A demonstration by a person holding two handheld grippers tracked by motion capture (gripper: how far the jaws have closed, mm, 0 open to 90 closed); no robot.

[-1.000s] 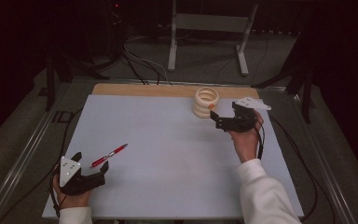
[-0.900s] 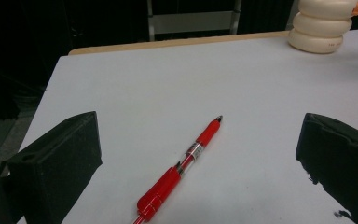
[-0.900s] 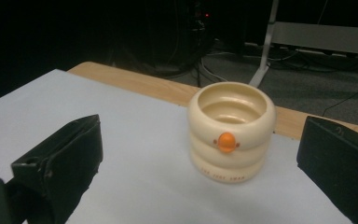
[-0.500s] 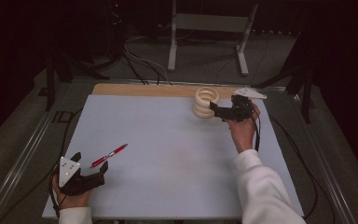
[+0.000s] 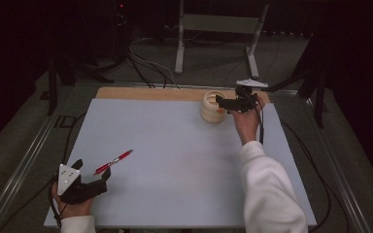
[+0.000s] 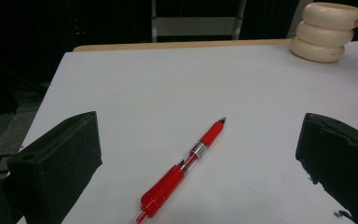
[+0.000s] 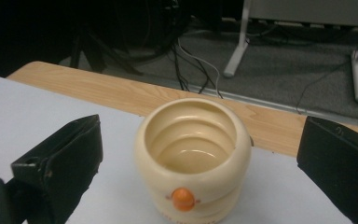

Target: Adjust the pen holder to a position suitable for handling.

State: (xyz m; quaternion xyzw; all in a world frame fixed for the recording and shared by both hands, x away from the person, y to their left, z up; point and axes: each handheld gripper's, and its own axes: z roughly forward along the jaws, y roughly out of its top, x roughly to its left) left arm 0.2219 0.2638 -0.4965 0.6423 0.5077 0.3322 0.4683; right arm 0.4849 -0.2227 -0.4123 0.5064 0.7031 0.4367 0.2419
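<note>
A red pen (image 5: 113, 162) lies on the pale mat (image 5: 175, 160) at the front left. My left gripper (image 5: 94, 171) rests just behind it, open, with the pen's near end between the wide jaws. In the left gripper view the pen (image 6: 182, 170) points away from the left gripper (image 6: 199, 137). A cream ringed cup (image 5: 212, 107) stands upright at the back of the mat. My right gripper (image 5: 221, 102) hovers at its right side, open. In the right gripper view the cup (image 7: 193, 158), with an orange knob (image 7: 182, 198), sits between the spread jaws of the right gripper (image 7: 200, 140), untouched.
A strip of bare wooden tabletop (image 5: 150, 93) runs behind the mat. Beyond it are a grey stand (image 5: 213, 29) and cables (image 5: 145, 63) on the floor. Metal rails (image 5: 24, 160) flank the table. The cup (image 6: 328, 31) appears far off in the left gripper view.
The right gripper has moved away from the person and leftward, up to the cup. The left gripper and the pen have stayed where they were.
</note>
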